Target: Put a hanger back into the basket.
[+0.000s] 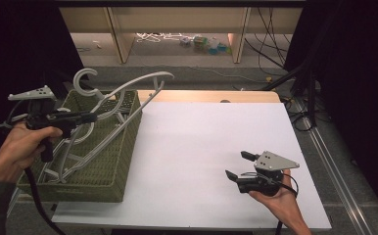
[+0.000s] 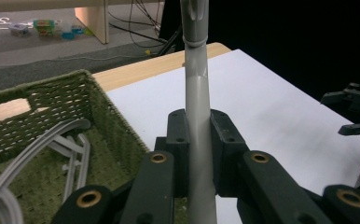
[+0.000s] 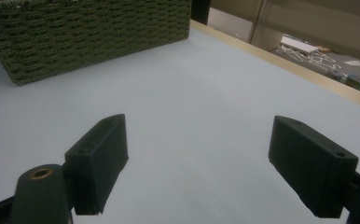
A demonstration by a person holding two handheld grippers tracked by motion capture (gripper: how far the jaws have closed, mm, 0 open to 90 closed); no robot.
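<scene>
A grey plastic hanger [image 1: 128, 88] is lifted above the green woven basket [image 1: 123, 147] at the table's left, its hook up and its arm reaching right over the basket's rim. My left gripper [image 1: 93, 116] is shut on the hanger. In the left gripper view the hanger's bar [image 2: 197, 84] runs upright between the jaws of my left gripper [image 2: 198, 126]. More grey hangers [image 1: 74, 161] lean inside the basket [image 2: 52, 100]. My right gripper [image 1: 239, 165] hovers open over the white table top at the front right, with nothing between its jaws [image 3: 197, 154].
The white table top [image 1: 201, 147] stretches from the basket to the right edge, with a wooden strip [image 1: 206, 95] behind it. Beyond lie the floor, cables [image 1: 270, 54] and shelf legs. Dark curtains stand at both sides.
</scene>
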